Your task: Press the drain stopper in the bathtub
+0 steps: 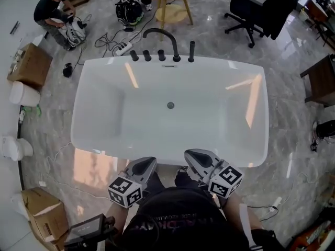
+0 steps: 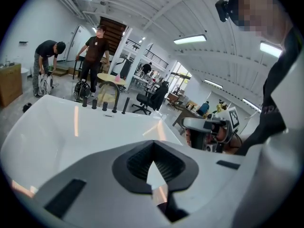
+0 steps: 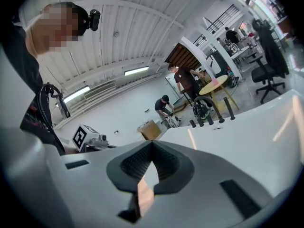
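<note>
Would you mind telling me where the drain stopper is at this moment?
In the head view, the drain stopper sits at the middle of the bathtub floor, nearer than the black faucet on the far rim and roughly in line with it.

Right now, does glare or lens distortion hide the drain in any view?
Head view: sharp; lamp streaks lie on the bathtub walls, clear of the drain stopper. Left gripper view and right gripper view: heavy fisheye bending, dark corners, no drain in sight.
</note>
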The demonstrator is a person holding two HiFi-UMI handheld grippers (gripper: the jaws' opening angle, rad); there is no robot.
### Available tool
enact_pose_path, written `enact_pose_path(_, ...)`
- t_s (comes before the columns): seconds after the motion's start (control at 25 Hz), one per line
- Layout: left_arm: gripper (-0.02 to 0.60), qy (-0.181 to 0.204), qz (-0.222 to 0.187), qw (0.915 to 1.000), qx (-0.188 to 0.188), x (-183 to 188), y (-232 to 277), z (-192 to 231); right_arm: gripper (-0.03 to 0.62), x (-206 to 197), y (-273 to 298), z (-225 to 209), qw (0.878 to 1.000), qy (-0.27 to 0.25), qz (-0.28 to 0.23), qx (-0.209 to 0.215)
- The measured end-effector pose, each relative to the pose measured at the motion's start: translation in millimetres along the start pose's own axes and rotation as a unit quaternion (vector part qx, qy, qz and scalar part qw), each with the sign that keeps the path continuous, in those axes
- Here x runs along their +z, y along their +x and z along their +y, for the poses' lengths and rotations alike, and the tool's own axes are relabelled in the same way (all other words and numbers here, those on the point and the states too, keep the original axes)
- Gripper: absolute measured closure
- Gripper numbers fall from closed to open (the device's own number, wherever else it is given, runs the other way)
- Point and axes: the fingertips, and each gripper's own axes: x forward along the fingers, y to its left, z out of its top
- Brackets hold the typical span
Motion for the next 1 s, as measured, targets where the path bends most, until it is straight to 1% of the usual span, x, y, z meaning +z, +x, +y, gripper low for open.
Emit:
enact_pose_path(0.2, 0.574, 0.014, 0.028, 0.9988, -0.038, -0.3, 13.7, 10.0, 0.579, -2.8, 2.0, -14.0, 0.999, 0.010, -0.019, -0.044)
enact_pose_path(0.32, 0.574, 0.028, 0.045, 0.9968, -0.059, 1.6, 19.2, 14.2, 0.579, -5.9, 1.4, -16.8, 0.997, 0.026, -0.031, -0.070)
enact_pose_path(0.48, 0.574, 0.034, 0.059, 0.9947, -0.077, 8.8, 19.3, 27.9, 0.579, -11.6, 14.4, -19.2, 0.994, 0.049, -0.025, -0.098)
enact_pose_path(0.64, 0.574, 0.032, 0.074, 0.9938, -0.076, 2.1, 11.0, 59.0, 0.579, -17.9, 45.2, -19.8, 0.993, 0.056, -0.014, -0.106)
enact_pose_path(0.76, 0.574, 0.017, 0.082, 0.9940, -0.070, -11.4, 5.0, 78.5, 0.579, -26.2, 57.5, -18.4, 0.993, 0.057, 0.000, -0.105)
enact_pose_path(0.88, 0.574, -0.002, 0.088, 0.9940, -0.065, -23.4, 6.6, 96.5, 0.579, -33.8, 64.7, -27.6, 0.992, 0.061, 0.017, -0.111)
enact_pose_path(1.0, 0.574, -0.007, 0.092, 0.9938, -0.062, -30.6, 12.0, 114.3, 0.579, -37.7, 73.5, -42.1, 0.990, 0.061, 0.033, -0.119)
